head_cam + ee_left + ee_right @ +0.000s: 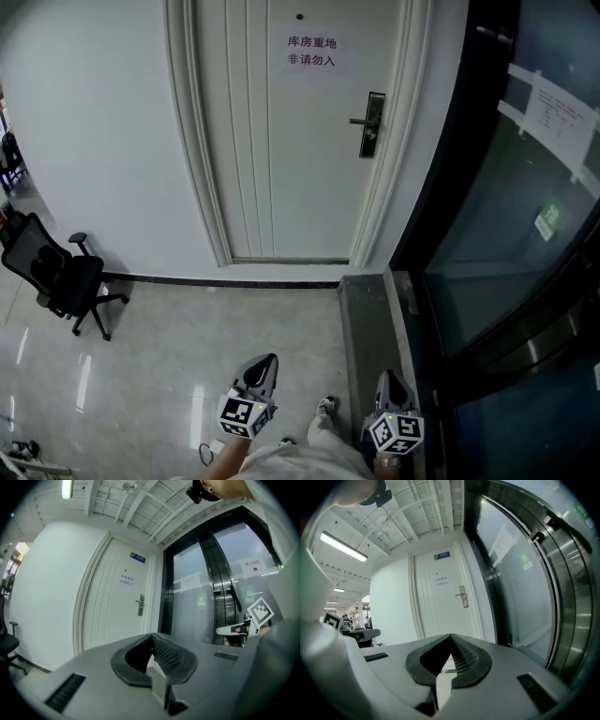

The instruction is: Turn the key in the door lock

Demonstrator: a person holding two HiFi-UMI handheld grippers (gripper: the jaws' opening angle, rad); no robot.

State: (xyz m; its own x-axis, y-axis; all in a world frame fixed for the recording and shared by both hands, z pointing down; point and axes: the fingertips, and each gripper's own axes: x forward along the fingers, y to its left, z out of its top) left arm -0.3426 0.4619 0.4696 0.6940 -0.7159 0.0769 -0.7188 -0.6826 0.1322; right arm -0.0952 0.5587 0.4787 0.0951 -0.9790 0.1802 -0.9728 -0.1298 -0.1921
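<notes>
Left gripper [266, 360] — jaws meeting, carrying nothing | right gripper [388, 377] — jaws meeting, carrying nothing | door lock [372, 124] sitting on the white door [281, 141] ahead, well apart from both.

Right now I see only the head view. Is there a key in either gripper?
Observer: Not in the left gripper. Its jaws are together, with nothing between them.
Operator: And the other one?
Observer: The right gripper is shut and empty too.
Operator: My view cuts off the top of the door. Is anything there?
Observer: Yes, a small blue sign sits at the top of the door.
</notes>
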